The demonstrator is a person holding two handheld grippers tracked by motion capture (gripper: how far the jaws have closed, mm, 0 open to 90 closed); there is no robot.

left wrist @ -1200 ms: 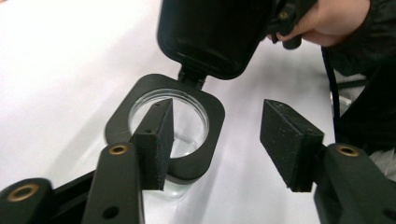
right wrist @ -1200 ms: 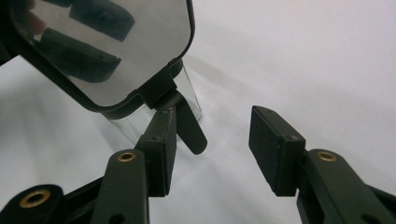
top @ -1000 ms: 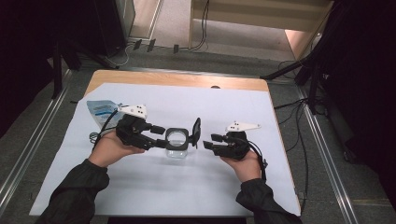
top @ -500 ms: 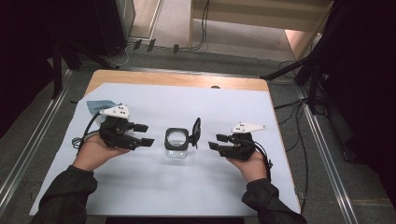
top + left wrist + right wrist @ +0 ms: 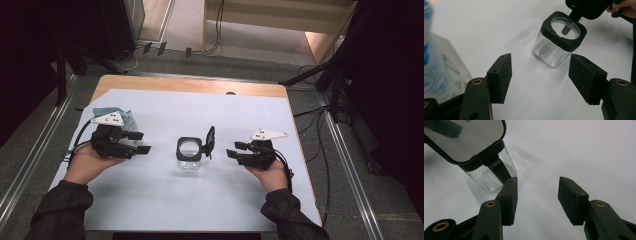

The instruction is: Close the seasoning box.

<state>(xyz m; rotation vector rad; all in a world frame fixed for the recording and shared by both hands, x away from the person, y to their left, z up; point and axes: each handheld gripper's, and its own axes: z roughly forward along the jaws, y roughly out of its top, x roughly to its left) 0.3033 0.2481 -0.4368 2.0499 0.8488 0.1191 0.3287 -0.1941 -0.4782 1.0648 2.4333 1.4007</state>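
In the high view, a white sheet is seen spread over the wooden desk. A small glass jar with a black square collar stands near the middle of the sheet, its hinged black lid swung up on the right side. The left claw is held to the left of the jar, apart from it, and the right claw to the right of it, also apart; both point inward at the jar. A crumpled clear bag with blue print lies just behind the left claw.

In the left gripper view, what the high view leaves vague is made plain: the left claw is spread wide and nothing is held between its pads. The jar is seen beyond the gap, toward the right pad, clear-walled and with nothing seen inside. The bag is seen at the left edge; its blue printing is too blurred to be read. A hand and the lid are seen at the top right.

In the right gripper view, the right claw is likewise held open with nothing gripped. The jar stands past the left pad, and the raised lid's smooth inner face is shown close up. No label or writing is made out on jar or lid.
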